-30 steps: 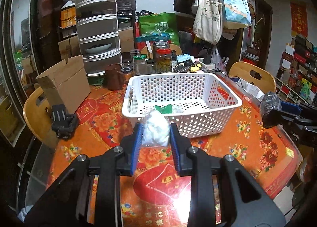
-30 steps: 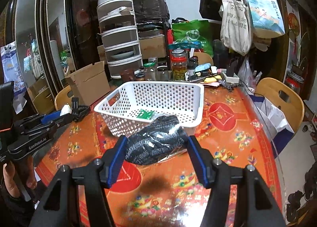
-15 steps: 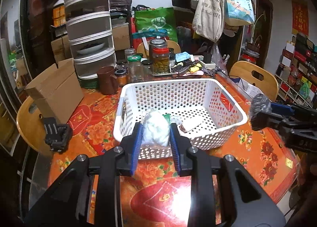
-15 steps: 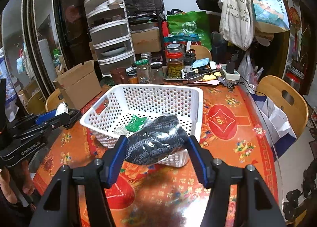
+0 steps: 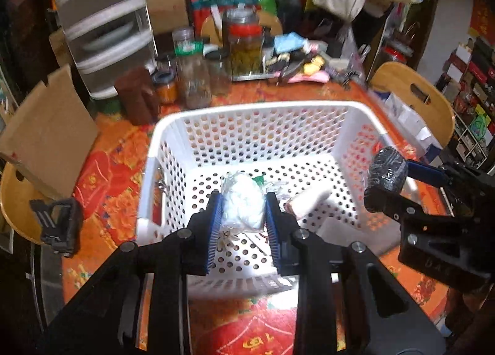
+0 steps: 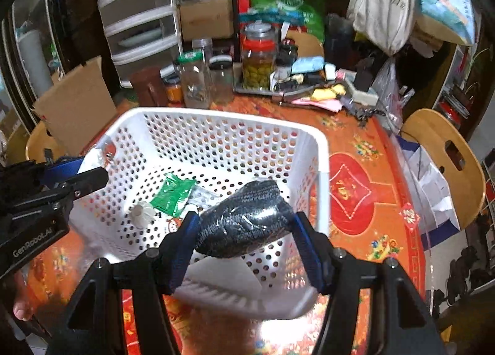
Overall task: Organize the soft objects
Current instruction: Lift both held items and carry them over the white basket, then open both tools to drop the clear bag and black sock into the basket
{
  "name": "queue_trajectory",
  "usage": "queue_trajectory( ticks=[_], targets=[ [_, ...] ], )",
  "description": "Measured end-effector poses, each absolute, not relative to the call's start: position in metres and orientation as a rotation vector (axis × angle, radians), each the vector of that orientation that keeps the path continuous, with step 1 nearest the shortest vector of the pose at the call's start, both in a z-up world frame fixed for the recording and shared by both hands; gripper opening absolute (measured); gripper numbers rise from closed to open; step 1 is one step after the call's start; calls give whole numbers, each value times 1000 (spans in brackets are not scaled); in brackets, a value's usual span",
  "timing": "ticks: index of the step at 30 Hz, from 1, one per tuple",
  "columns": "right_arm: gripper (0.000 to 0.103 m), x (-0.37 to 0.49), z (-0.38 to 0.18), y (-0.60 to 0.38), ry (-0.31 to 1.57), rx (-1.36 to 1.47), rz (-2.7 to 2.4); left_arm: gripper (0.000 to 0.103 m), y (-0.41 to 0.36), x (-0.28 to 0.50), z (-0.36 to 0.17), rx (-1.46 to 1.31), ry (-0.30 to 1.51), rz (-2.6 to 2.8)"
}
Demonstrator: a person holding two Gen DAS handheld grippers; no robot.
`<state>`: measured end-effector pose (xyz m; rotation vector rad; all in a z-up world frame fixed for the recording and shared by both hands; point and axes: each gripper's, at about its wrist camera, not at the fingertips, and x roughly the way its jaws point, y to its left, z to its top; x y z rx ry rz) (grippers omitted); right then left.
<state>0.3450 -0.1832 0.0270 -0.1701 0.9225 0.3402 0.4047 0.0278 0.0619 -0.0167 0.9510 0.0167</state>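
My left gripper (image 5: pixel 243 211) is clamped narrowly on the white bundle (image 5: pixel 243 205); my right gripper (image 6: pixel 244 231), spread wider, pinches the dark knit bundle (image 6: pixel 244 225). Both bundles now hang over the white basket (image 5: pixel 247 107), no longer short of its 6 o'clock rim.

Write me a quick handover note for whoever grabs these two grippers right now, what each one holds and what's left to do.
Left gripper: shut on a white wrapped bundle, held over the inside of the white basket.
Right gripper: shut on a dark wrapped bundle, held over the basket's near right corner.
Already in the basket: a green packet, a small pale roll and some clear wrapping.
Done: both bundles picked up and brought to the basket.
Left: open each gripper to drop its bundle in, probably one at a time, then pull both clear.
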Motion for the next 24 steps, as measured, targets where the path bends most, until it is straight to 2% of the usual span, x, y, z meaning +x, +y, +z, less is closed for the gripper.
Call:
queue_trajectory(
  ticks=[10, 19, 22, 24],
  targets=[
    [62, 384, -19, -159, 1066, -200, 338, 26, 33, 445, -4, -24, 1110, 25],
    [63, 384, -22, -149, 1062, -228, 358, 26, 38, 448, -20, -19, 1129, 35],
    [69, 381, -23, -146, 1071, -246, 372, 27, 38, 447, -18, -27, 1125, 28],
    [80, 378, -20, -147, 1053, -245, 377, 37, 37, 444, -14, -25, 1118, 21]
  ],
)
